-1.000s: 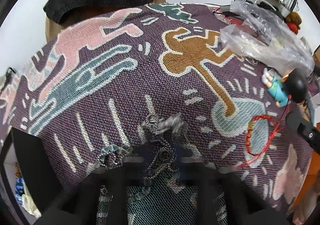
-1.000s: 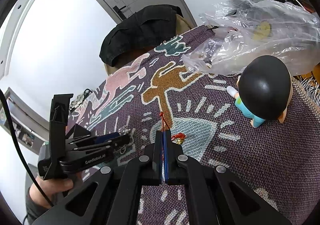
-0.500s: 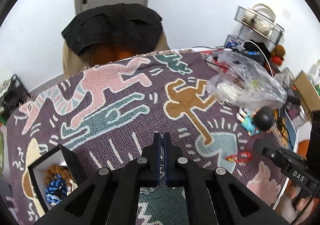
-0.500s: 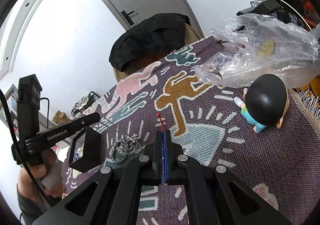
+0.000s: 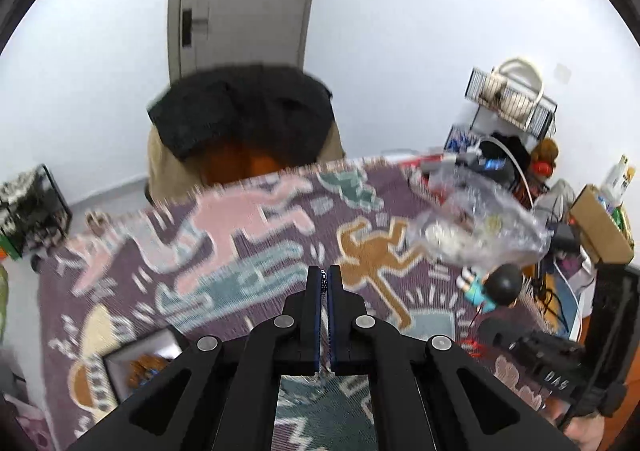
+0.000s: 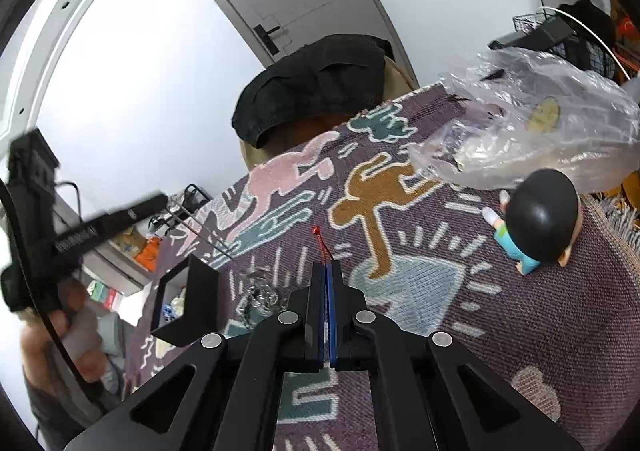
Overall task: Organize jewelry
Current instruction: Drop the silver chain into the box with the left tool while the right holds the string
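My left gripper (image 5: 324,275) is shut on a dark bead chain (image 5: 323,283) pinched between its pads and is raised above the patterned cloth (image 5: 248,227). It shows in the right wrist view (image 6: 168,199) with the chain hanging as a thin line (image 6: 200,229). My right gripper (image 6: 326,269) is shut on a red string bracelet; its cord end (image 6: 318,235) sticks up past the tips. A black jewelry box (image 6: 188,301) with pieces inside stands open at the left; it also shows in the left wrist view (image 5: 140,365). A silver chain pile (image 6: 260,293) lies beside the box.
A clear plastic bag (image 6: 532,139) and a doll with a black head (image 6: 540,217) sit at the cloth's right side. A chair with a black garment (image 5: 244,123) stands behind the table. Cluttered racks (image 5: 516,99) stand at the right.
My left gripper closed on the chain pile and rose well above the cloth with a chain. My right gripper lifted the red bracelet off the cloth.
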### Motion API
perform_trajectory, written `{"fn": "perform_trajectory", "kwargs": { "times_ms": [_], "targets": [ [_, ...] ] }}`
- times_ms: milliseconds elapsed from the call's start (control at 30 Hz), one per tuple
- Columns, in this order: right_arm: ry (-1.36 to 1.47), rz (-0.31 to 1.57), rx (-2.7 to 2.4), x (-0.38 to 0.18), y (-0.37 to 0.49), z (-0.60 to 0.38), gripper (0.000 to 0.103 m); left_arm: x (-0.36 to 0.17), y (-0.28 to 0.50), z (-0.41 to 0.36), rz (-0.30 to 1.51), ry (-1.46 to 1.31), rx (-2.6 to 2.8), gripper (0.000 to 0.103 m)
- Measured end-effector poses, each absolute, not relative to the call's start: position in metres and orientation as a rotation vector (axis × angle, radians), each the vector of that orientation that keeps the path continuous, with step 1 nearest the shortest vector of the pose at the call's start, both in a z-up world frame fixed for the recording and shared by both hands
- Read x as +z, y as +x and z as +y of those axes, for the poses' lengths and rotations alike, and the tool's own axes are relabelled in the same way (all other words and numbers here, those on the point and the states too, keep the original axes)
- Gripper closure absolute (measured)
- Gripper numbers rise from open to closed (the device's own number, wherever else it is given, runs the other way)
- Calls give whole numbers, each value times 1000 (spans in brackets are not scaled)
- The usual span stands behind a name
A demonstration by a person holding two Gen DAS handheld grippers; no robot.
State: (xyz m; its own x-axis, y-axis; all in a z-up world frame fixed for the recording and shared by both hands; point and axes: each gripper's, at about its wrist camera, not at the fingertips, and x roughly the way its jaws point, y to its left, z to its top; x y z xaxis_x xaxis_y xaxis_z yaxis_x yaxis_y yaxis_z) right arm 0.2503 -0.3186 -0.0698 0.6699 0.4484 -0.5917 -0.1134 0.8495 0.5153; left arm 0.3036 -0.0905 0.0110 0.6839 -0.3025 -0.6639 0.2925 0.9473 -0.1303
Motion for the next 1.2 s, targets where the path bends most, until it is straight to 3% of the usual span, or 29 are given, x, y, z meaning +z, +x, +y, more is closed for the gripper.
{"fn": "perform_trajectory", "kwargs": {
  "times_ms": [733, 1200],
  "targets": [
    [370, 673, 524, 22, 270, -230, 101, 159, 262, -35, 492, 44, -218, 101],
    [308, 617, 606, 67, 268, -182, 101, 184, 251, -3, 451, 38, -154, 101]
  ]
}}
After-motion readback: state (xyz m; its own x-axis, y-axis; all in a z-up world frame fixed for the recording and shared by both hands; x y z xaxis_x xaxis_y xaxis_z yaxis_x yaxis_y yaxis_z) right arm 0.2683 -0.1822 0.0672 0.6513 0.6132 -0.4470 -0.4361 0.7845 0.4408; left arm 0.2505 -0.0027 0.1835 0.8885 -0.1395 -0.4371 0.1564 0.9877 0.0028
